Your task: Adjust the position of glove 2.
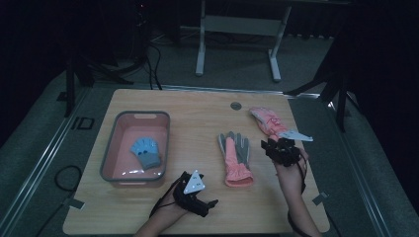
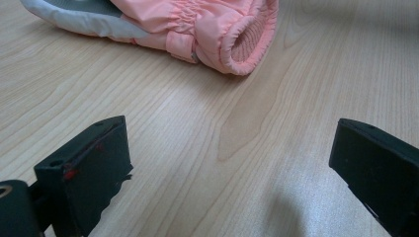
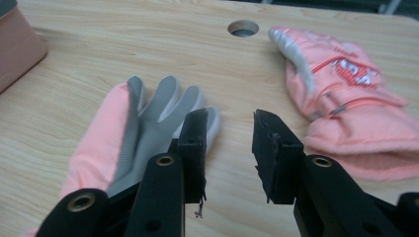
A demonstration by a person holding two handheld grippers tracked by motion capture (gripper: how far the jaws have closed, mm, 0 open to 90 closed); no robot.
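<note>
A pink glove with a grey palm (image 1: 235, 158) lies palm up in the middle of the wooden table (image 1: 197, 113). A second pink glove (image 1: 269, 121) lies at the back right. A small blue glove (image 1: 146, 152) rests inside the pink basin (image 1: 142, 113) on the left. My right gripper (image 1: 267, 144) hovers between the two pink gloves, jaws open and nothing between them (image 3: 230, 128); the grey-palmed glove (image 3: 143, 118) is to its left, the other glove (image 3: 346, 103) to its right. My left gripper (image 1: 212, 205) rests near the front edge, open (image 2: 230, 163), facing the glove's cuff (image 2: 237, 44).
A round cable hole (image 1: 235, 105) sits in the table's back edge, near the second glove. The basin's corner (image 3: 17, 44) shows at far left in the right gripper view. Beyond the table stand a white desk frame (image 1: 237, 29) and dark floor with cables.
</note>
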